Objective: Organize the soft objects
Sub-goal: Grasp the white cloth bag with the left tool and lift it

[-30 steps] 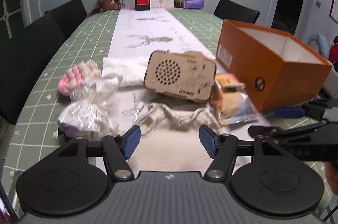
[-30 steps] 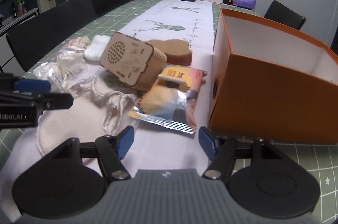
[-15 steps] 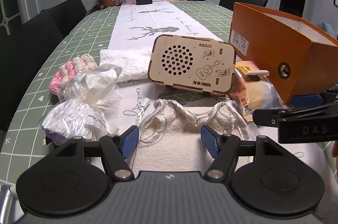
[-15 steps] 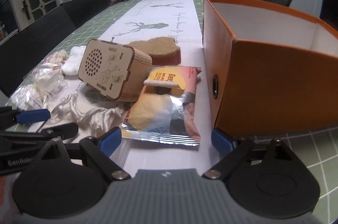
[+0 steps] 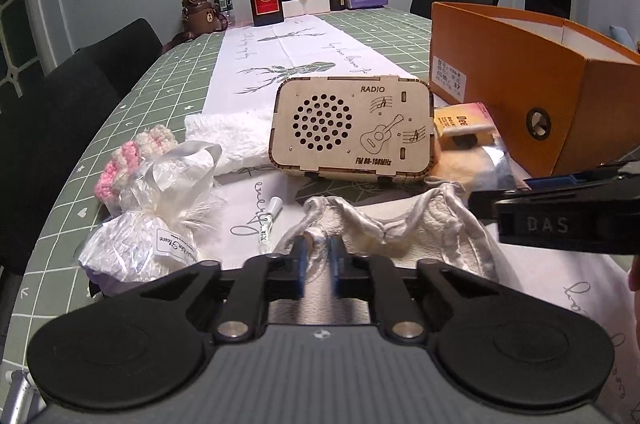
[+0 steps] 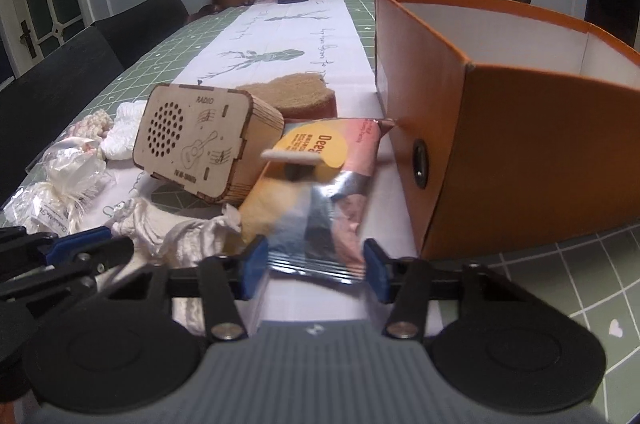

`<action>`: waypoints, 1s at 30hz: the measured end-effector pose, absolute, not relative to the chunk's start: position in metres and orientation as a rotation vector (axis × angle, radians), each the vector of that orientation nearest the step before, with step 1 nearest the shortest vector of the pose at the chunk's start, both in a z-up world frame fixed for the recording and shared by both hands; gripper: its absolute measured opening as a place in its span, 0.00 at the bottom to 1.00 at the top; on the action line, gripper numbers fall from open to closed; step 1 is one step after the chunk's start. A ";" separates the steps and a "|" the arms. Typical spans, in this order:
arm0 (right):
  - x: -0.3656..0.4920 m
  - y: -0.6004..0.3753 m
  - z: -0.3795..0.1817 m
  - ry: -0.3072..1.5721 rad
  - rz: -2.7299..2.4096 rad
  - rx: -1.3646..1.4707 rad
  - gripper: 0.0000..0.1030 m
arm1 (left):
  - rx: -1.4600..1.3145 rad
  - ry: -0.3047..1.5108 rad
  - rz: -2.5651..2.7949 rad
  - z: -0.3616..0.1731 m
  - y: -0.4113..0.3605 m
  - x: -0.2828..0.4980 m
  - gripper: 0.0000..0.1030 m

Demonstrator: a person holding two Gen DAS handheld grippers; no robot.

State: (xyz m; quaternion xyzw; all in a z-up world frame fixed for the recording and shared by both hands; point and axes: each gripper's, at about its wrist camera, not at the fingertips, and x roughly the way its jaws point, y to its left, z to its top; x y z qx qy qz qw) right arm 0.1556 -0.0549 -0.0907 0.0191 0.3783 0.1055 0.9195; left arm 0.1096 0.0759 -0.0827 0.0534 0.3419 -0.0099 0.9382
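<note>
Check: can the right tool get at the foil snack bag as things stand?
Probably yes. The right tool is open, its blue pads flanking the near end of the crinkled foil snack bag. Nothing lies between; the orange cardboard box stands clear to the right.

Orange box, green grid-patterned tablecloth

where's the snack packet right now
In the right wrist view the snack packet lies on the white runner between the wooden radio to its left and the orange box to its right, its near end between the right gripper's open fingers.
</note>
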 end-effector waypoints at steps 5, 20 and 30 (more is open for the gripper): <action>0.144 -0.069 -0.082 0.759 0.237 0.032 0.03 | 0.080 0.666 -0.011 -0.072 0.078 0.100 0.02; 0.119 -0.097 -0.075 0.806 0.314 0.063 0.35 | 0.045 0.697 -0.017 -0.062 0.088 0.085 0.52; 0.122 -0.049 -0.081 0.764 0.493 0.003 0.25 | -0.073 0.748 -0.036 -0.080 0.109 0.088 0.59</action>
